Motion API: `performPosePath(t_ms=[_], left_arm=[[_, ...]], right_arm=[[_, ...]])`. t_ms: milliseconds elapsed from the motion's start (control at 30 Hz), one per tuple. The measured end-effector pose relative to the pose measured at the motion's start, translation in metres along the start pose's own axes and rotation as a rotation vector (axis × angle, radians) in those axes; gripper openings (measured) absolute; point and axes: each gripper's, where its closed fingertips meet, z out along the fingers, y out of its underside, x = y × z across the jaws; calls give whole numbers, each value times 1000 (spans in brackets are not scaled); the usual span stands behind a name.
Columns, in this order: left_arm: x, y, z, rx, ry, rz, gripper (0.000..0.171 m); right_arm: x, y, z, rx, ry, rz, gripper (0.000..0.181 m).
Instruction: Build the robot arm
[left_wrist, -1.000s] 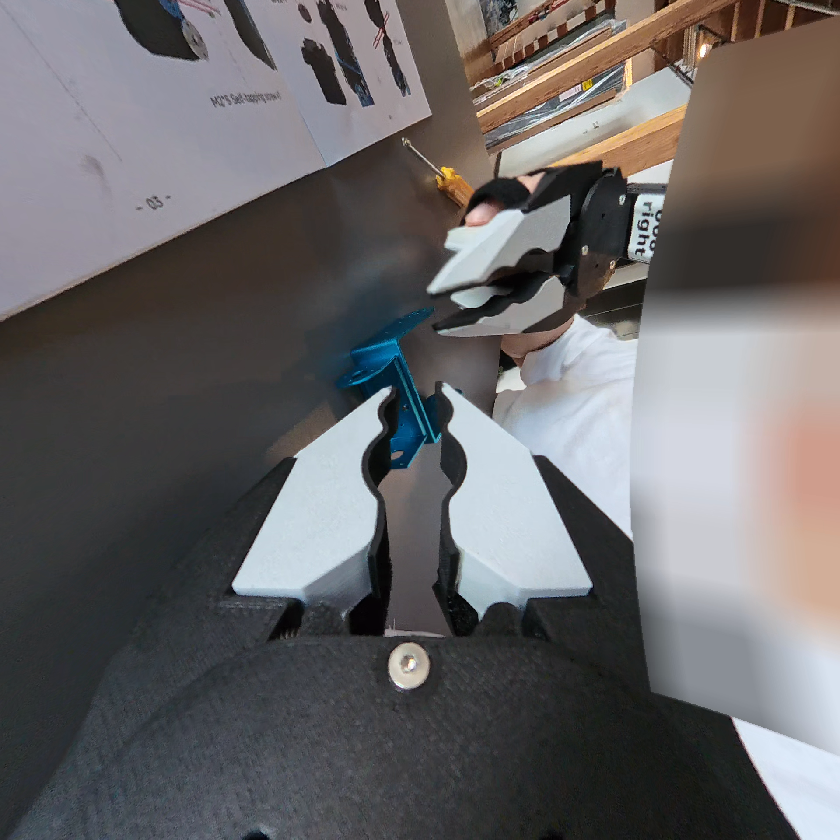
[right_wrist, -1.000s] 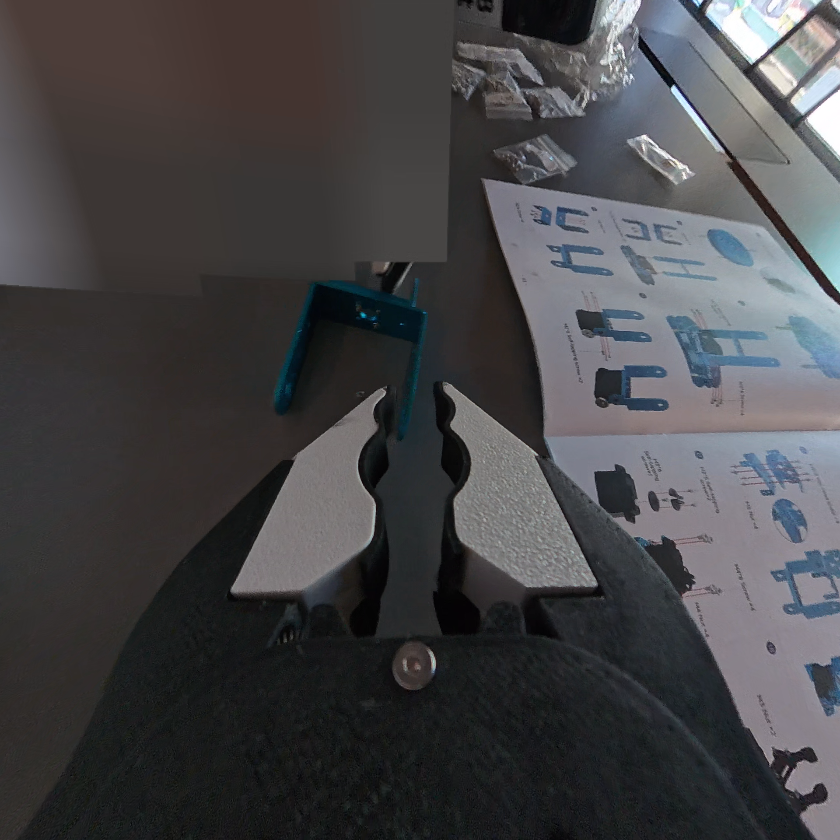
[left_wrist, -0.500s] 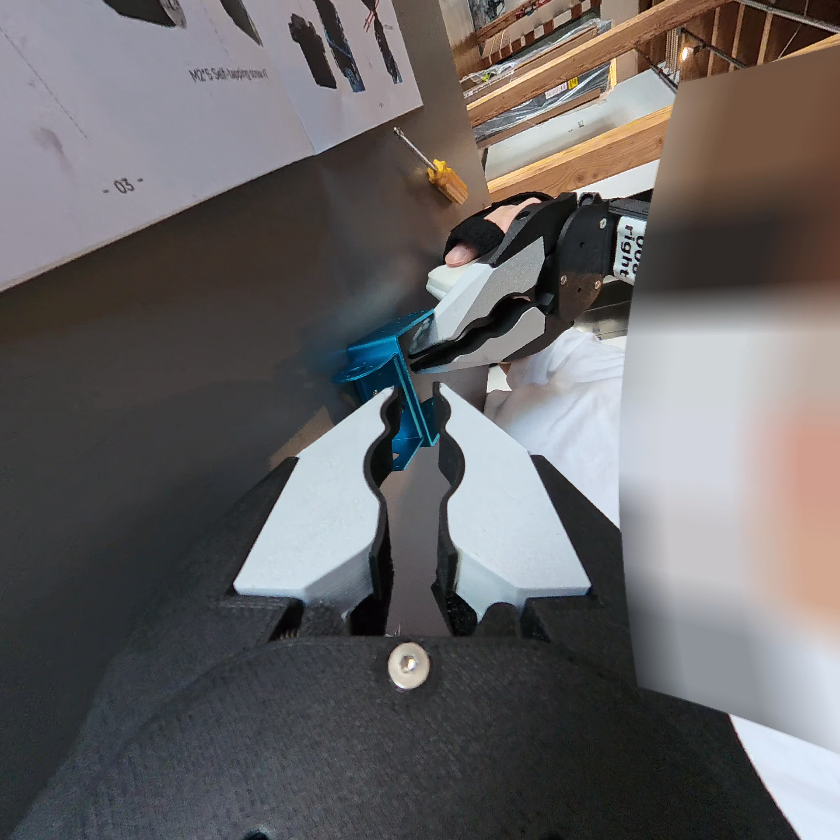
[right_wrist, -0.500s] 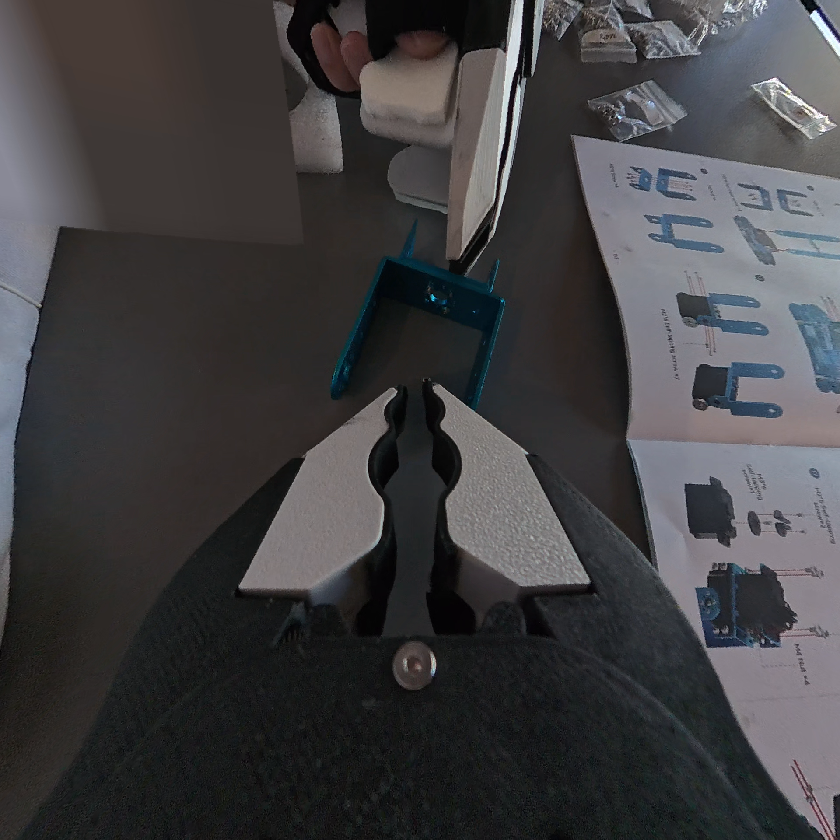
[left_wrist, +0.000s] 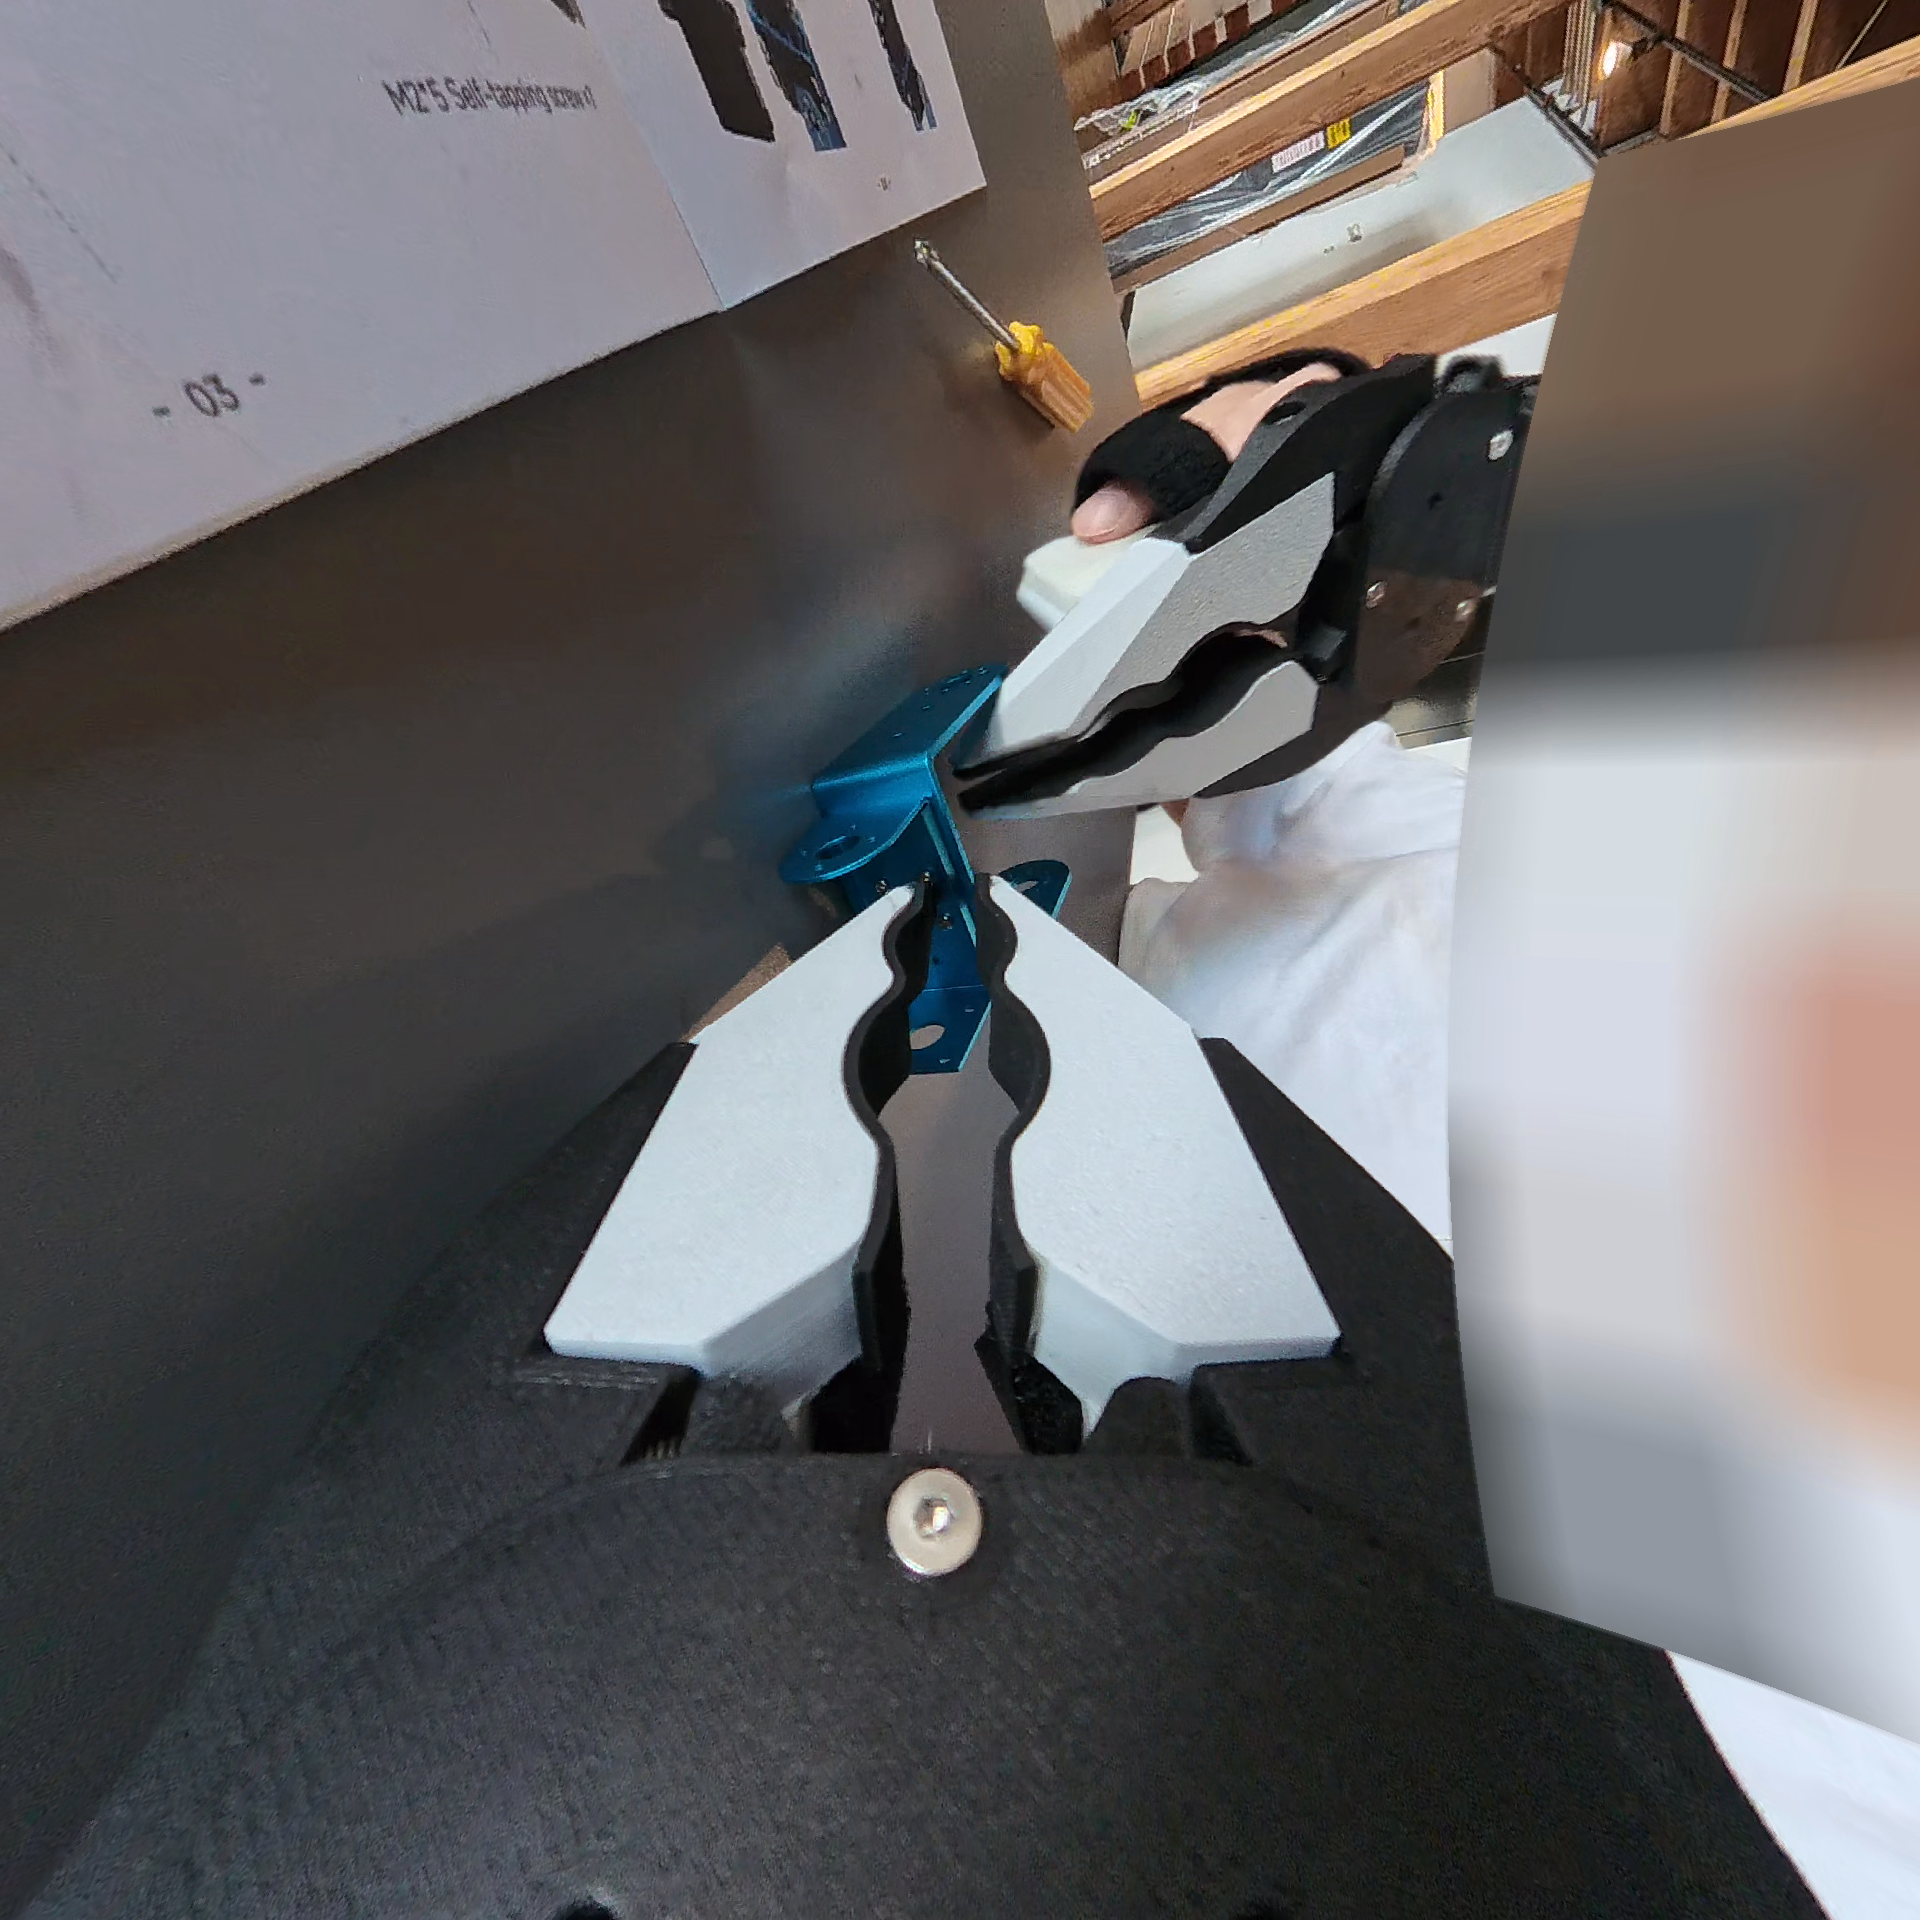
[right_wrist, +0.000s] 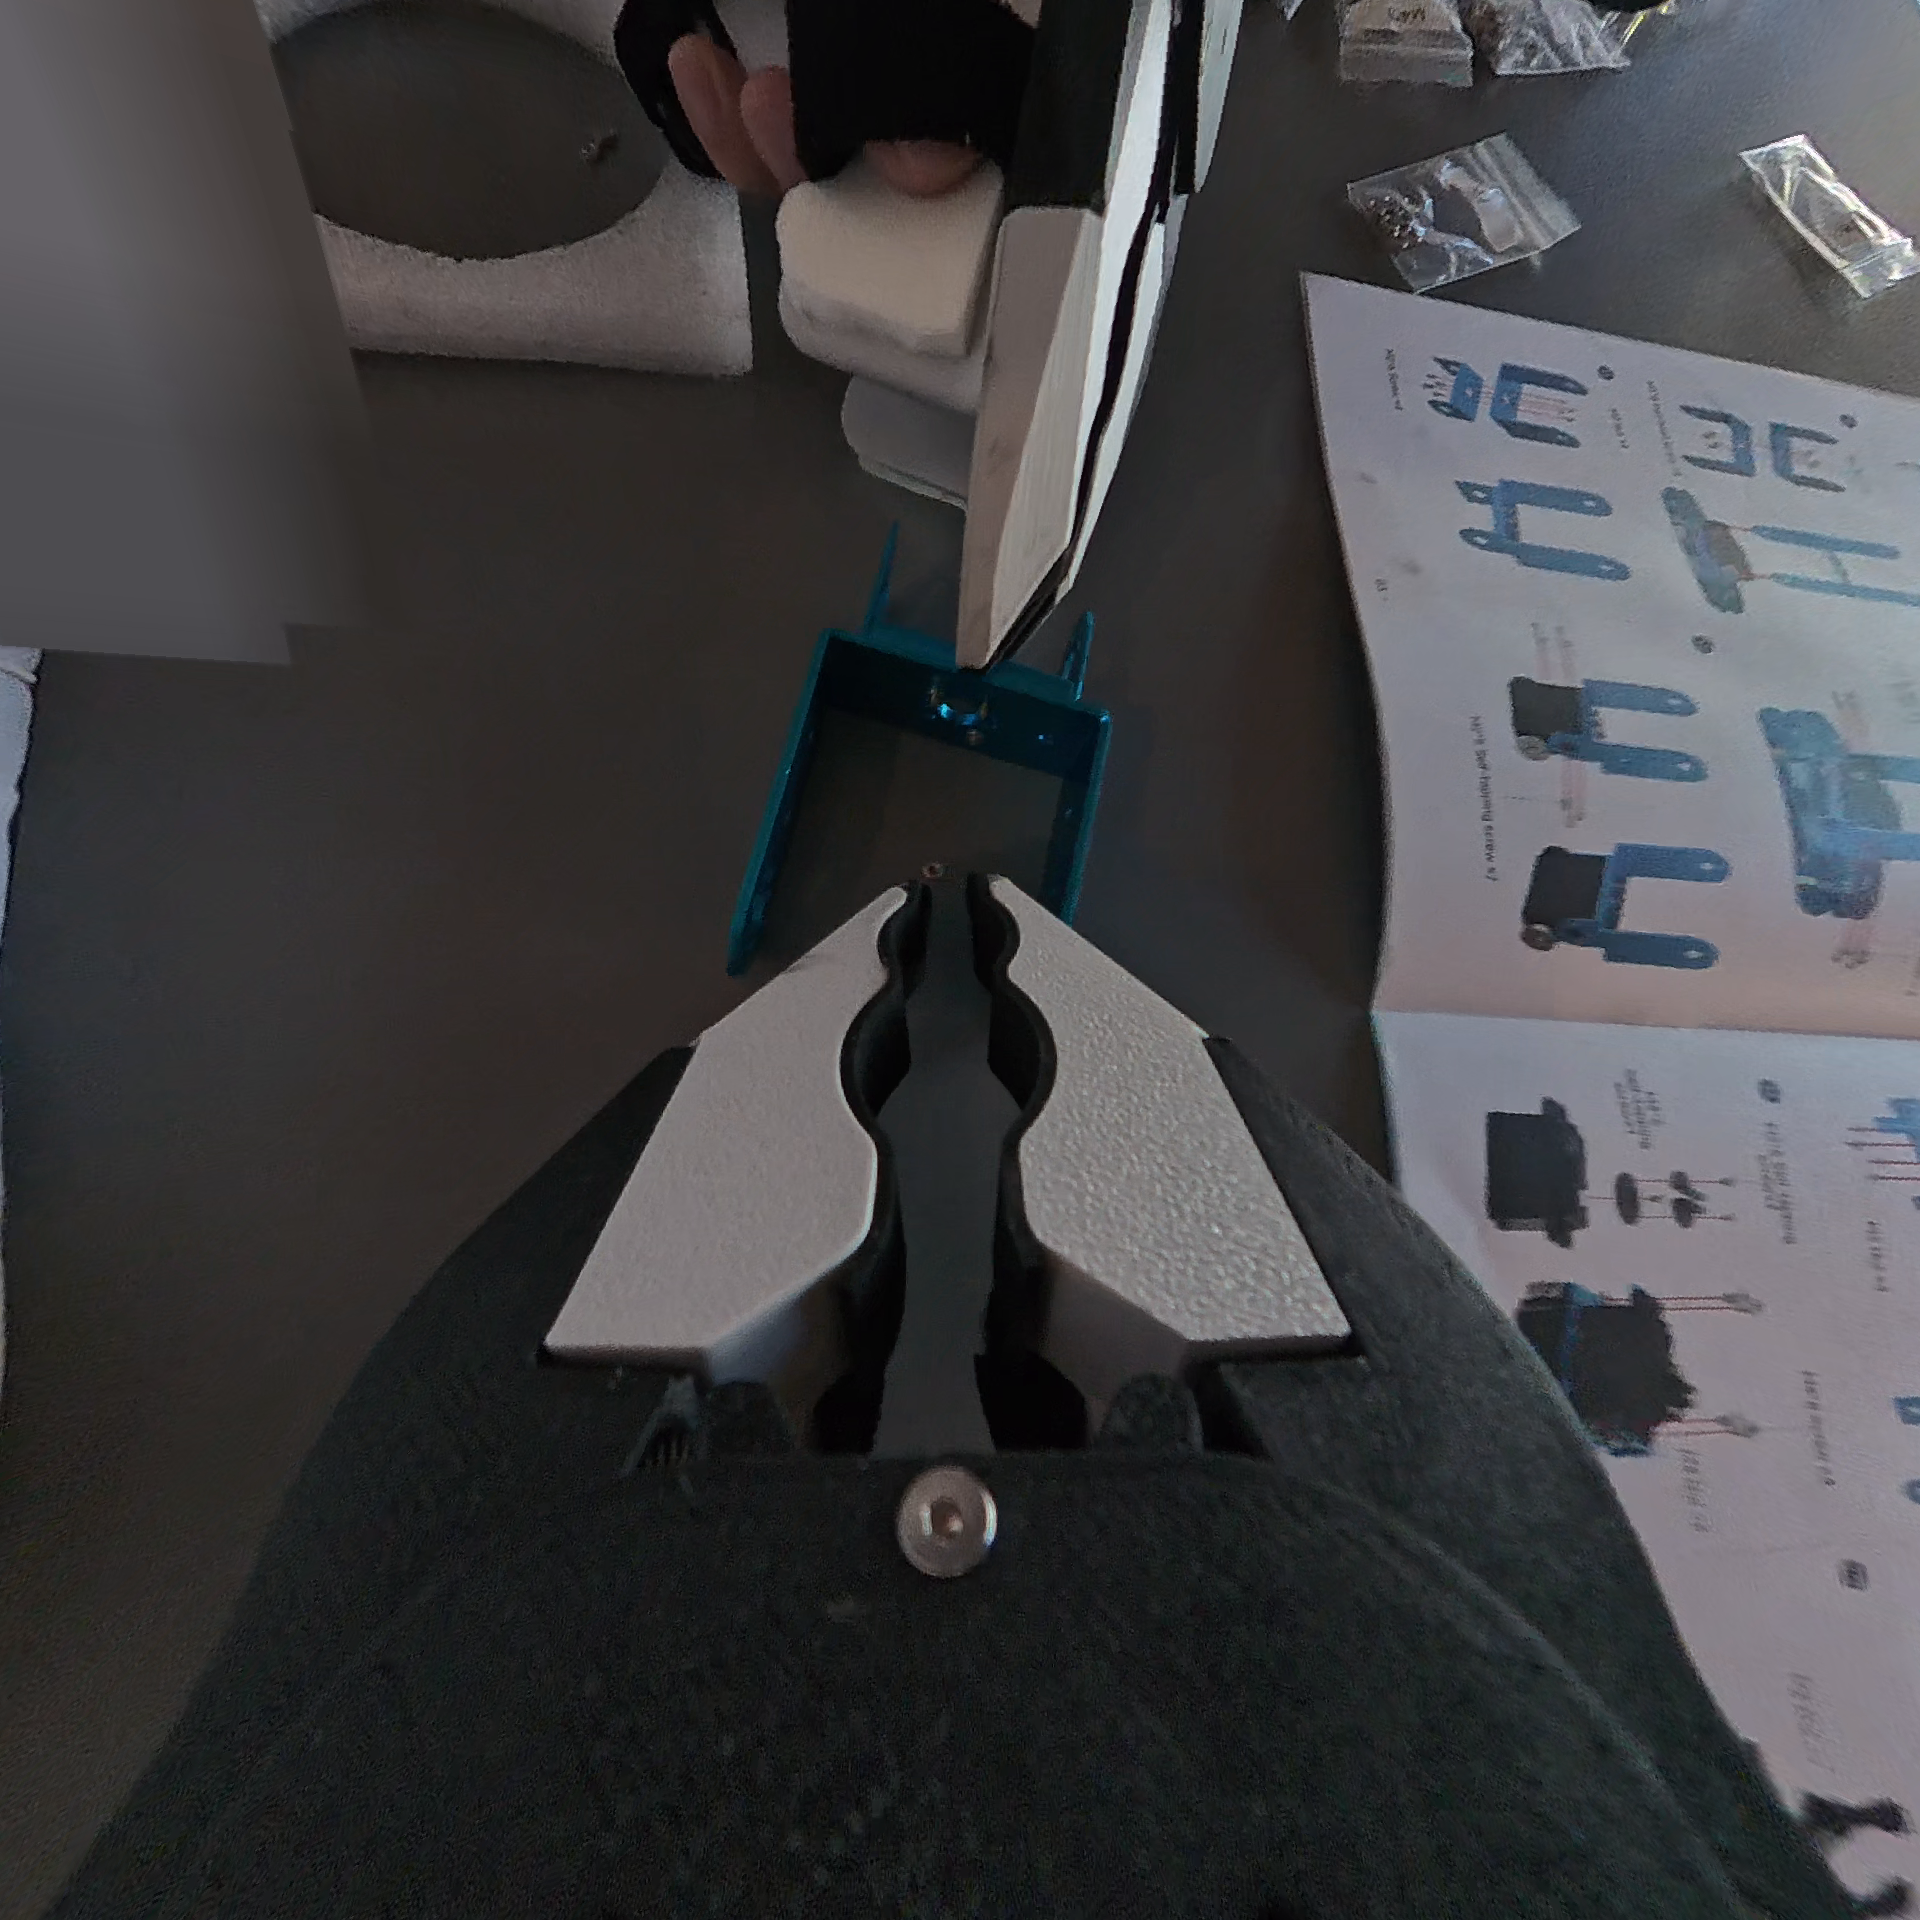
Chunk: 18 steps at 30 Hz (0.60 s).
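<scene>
Dark grey tabletop (right_wrist: 416, 831) carries a blue metal bracket (right_wrist: 1081, 800) near its middle, with an open instruction booklet (right_wrist: 1621, 727) towards one edge and a yellow-handled screwdriver (left_wrist: 1039, 369) beyond. My left gripper (left_wrist: 954, 904) is closed on the bracket's cross-plate, apparently steadying it. My right gripper (right_wrist: 948, 883), nearly closed, pinches what looks like a tiny screw just inside the bracket's open end.

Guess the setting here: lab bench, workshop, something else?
Likely a workshop assembly table for a small robot kit: an open instruction booklet with part diagrams, bagged hardware, a yellow-handled screwdriver, and a blue metal bracket on the dark table. Stacked lumber behind.
</scene>
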Motion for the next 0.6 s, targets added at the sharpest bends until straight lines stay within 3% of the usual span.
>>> performPosePath(t_ms=[133,267,467,600], left_arm=[[0,0,0,0,-5,6,6],[0,1,0,-2,-11,14,6],[1,1,1,-6,-26,31,6],[1,1,1,-7,-31,36,6]], right_arm=[[0,-8,-5,-87,-79,-26,8],[-10,4,-3,-244,-250,-128,7],[-7,11,3,-384,-334,-347,7],[-4,6,4,-416,-364,-389,7]])
